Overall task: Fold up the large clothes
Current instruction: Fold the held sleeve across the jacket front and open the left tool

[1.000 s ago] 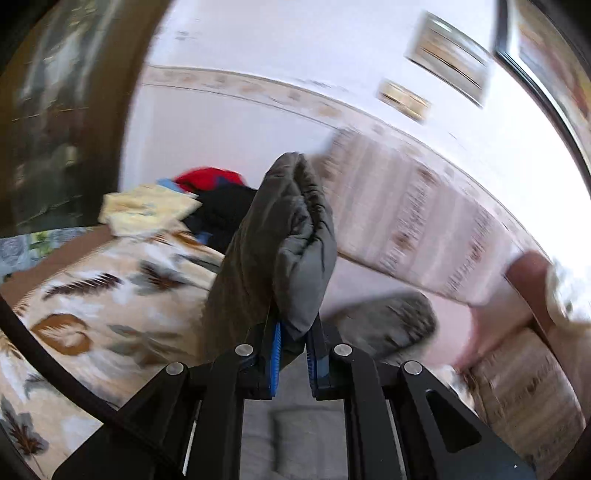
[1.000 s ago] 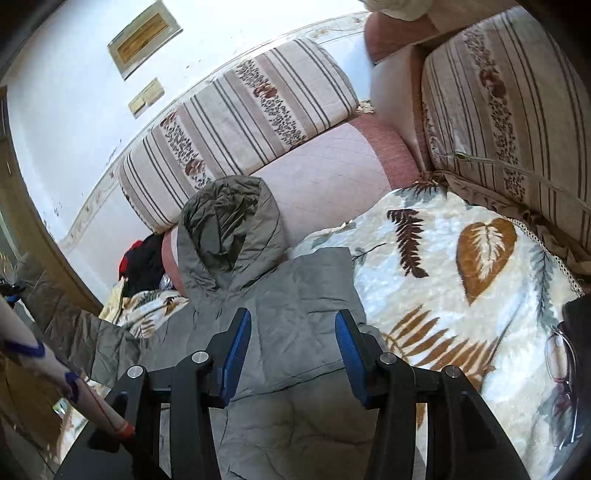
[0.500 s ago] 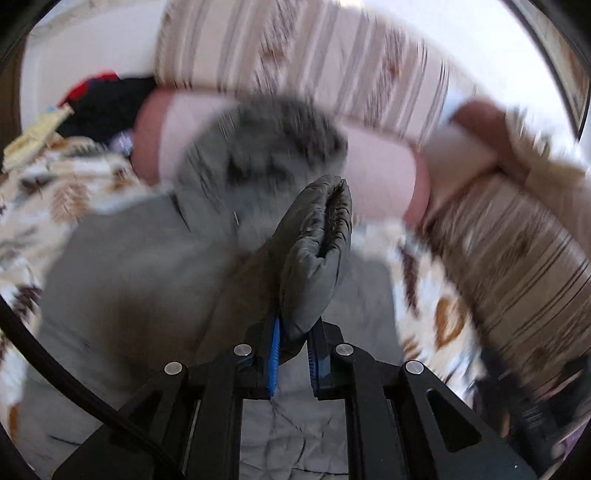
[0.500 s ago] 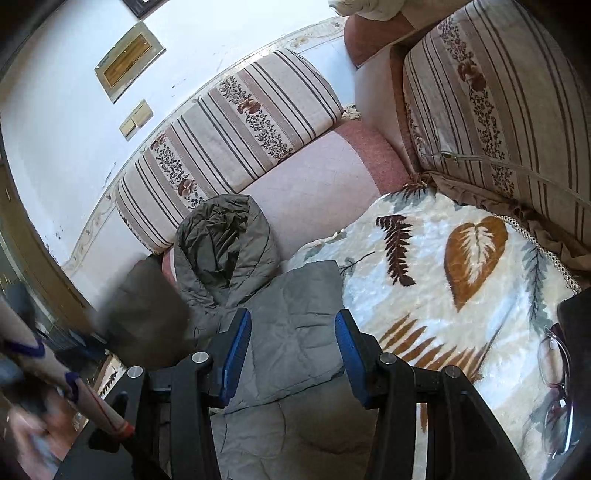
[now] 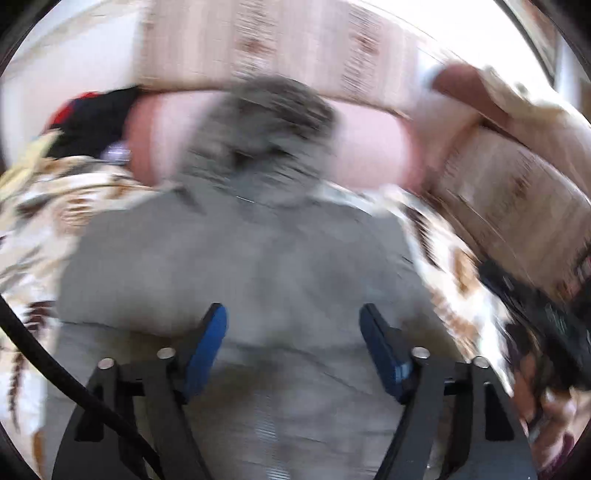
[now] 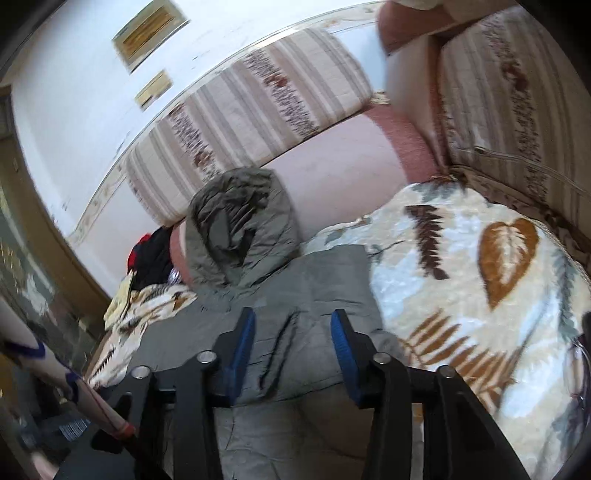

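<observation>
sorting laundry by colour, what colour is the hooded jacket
Grey-olive, plain; the jacket shows best in the right wrist view.

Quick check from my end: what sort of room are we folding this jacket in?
Most likely a home living room. The grey hooded jacket lies on a leaf-print blanket spread over a pink corner sofa with striped back cushions, and small framed pictures hang on the white wall.

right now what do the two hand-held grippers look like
Both are alike: the left hand-held gripper and right hand-held gripper have black angular fingers with blue pads and silver pins. A black cable runs beside the left one.
</observation>
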Tool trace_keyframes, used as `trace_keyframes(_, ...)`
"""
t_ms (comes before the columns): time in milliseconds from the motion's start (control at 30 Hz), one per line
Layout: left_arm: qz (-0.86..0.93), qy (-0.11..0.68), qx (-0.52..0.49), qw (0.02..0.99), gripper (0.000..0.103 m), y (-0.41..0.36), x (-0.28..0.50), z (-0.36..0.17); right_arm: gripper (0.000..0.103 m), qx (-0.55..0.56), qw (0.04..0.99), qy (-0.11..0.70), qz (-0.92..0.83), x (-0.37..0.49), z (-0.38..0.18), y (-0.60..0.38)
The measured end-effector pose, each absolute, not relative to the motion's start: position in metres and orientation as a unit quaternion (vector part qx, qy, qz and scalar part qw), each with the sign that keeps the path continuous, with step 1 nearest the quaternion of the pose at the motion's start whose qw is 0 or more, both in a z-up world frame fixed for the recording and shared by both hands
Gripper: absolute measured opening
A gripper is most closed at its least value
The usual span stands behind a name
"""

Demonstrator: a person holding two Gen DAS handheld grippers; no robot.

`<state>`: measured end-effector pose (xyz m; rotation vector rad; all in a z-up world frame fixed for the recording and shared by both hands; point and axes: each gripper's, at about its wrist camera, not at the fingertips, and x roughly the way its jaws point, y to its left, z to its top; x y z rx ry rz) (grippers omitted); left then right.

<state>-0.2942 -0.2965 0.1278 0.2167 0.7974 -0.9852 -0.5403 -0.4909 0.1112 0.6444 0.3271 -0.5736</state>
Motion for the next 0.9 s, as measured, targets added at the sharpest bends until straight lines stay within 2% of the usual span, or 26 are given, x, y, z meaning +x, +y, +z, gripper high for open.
trace_keyframes(133,-0.334,0.378,0.095,0.858,0.075,-0.268,-0.209,0.117,0.043,0.270,0.909,0.202,-0.244,-0.499,0.103,-0.477)
trace_keyframes(233,-0.284,0.403,0.099,0.864,0.075,-0.251,-0.166,0.096,0.043,0.240,0.913,0.236,-0.228,-0.471,0.092,-0.465)
trace_keyframes(367,-0.287,0.442,0.116,0.842,0.075,-0.245,-0.152,0.054,0.043,0.206,0.903,0.286,-0.244,-0.444,0.069,-0.460)
trace_keyframes(500,-0.281,0.460,0.104,0.836,0.077,-0.247,-0.152,0.031,0.043,0.223,0.862,0.386,-0.242,-0.417,0.024,-0.475)
trace_keyframes(600,-0.267,0.457,0.127,0.839,0.077,-0.253,-0.159,0.037,0.044,0.247,0.858,0.385,-0.235,-0.419,0.016,-0.481)
trace_keyframes(700,-0.272,0.424,0.123,0.855,0.065,-0.246,-0.178,0.063,0.044,0.242,0.862,0.377,-0.237,-0.426,0.025,-0.476)
trace_keyframes(800,-0.300,0.399,0.087,0.862,0.066,-0.235,-0.213,0.083,0.044,0.228,0.874,0.358,-0.237,-0.434,0.042,-0.467)
trace_keyframes(900,-0.309,0.369,0.106,0.870,0.066,-0.239,-0.245,0.087,0.044,0.194,0.893,0.323,-0.245,-0.441,0.062,-0.454)
